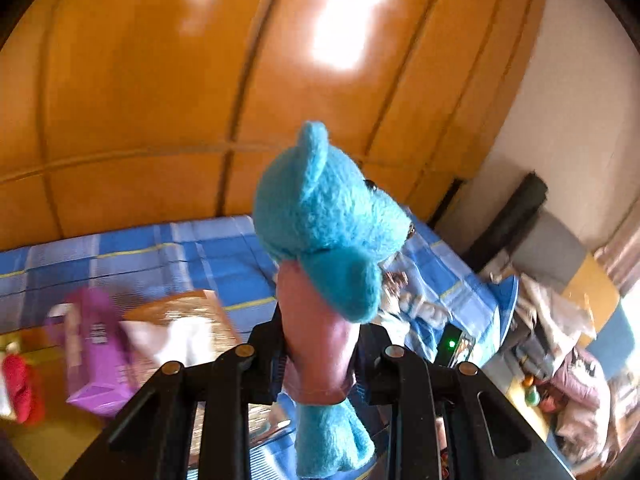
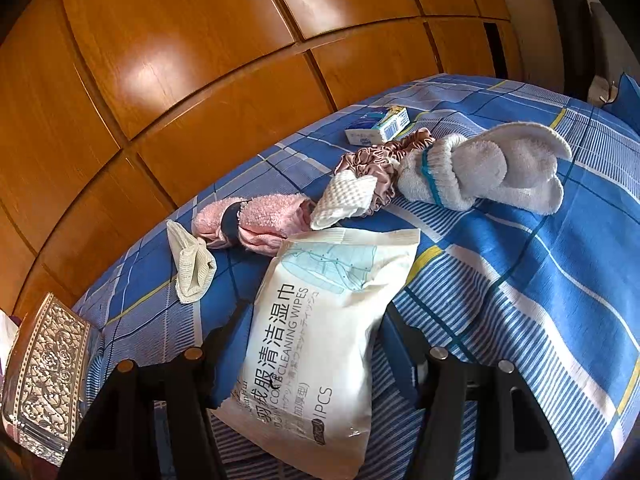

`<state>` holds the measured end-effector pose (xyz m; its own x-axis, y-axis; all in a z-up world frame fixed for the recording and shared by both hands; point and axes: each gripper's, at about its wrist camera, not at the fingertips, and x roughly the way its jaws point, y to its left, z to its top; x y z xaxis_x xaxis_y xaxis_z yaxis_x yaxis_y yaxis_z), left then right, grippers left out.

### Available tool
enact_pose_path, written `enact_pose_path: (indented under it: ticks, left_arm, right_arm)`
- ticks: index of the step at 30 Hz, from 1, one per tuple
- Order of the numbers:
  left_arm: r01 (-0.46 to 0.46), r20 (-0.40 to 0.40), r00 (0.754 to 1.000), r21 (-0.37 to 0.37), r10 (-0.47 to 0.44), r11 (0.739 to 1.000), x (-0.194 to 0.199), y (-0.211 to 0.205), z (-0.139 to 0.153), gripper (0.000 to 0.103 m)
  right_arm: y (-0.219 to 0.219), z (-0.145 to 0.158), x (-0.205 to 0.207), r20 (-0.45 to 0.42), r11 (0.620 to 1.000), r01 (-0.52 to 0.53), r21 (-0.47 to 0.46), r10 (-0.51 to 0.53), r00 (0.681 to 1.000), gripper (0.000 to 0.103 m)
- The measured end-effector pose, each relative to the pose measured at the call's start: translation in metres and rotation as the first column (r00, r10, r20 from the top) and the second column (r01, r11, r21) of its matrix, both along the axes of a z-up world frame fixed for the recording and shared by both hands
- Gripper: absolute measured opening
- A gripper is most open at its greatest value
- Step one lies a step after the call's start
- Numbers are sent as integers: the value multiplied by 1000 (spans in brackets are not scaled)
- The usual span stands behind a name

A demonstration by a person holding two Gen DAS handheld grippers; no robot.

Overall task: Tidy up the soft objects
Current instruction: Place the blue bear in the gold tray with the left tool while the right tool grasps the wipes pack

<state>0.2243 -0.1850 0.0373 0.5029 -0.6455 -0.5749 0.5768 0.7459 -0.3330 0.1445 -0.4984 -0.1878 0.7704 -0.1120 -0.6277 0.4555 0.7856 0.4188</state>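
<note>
My left gripper (image 1: pixel 320 344) is shut on a blue plush bear (image 1: pixel 324 216) in a pink garment and holds it upright above the bed. My right gripper (image 2: pixel 308 344) is open around a white pack of cleaning wipes (image 2: pixel 320 332) that lies on the blue checked bedsheet (image 2: pixel 520 280); whether the fingers touch it I cannot tell. Beyond it lie a pink towel roll (image 2: pixel 256 220), a small beige cloth (image 2: pixel 192 268), a white waffle cloth (image 2: pixel 344 200), a satin scrunchie (image 2: pixel 376 160) and a grey-white rolled towel (image 2: pixel 480 172).
A small blue-white box (image 2: pixel 380 124) lies at the far bed edge by the wooden wardrobe (image 2: pixel 200 80). An ornate silver tissue box (image 2: pixel 44 372) stands at left. The left wrist view shows a purple box (image 1: pixel 96 356), a red item (image 1: pixel 20 388) and clutter (image 1: pixel 560 340) at right.
</note>
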Motion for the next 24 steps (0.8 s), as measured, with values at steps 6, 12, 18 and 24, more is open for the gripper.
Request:
enact_pose_path:
  ticks: [6, 12, 18, 24]
  left_arm:
    - [-137, 18, 990, -32, 137, 990, 4, 88, 7, 28]
    - [-322, -72, 944, -4, 321, 947, 31, 176, -32, 28]
    - [-405, -206, 885, 104, 418, 908, 58, 225, -117, 28]
    - [-412, -298, 847, 156, 441, 898, 73, 235, -173, 28]
  right_arm:
    - [2, 1, 3, -27, 1000, -3, -28, 2, 1000, 63]
    - [5, 1, 6, -51, 998, -1, -60, -2, 999, 63]
    - [9, 2, 7, -70, 996, 2, -93, -9, 998, 62]
    - [9, 2, 7, -78, 995, 3, -104, -11, 997, 62]
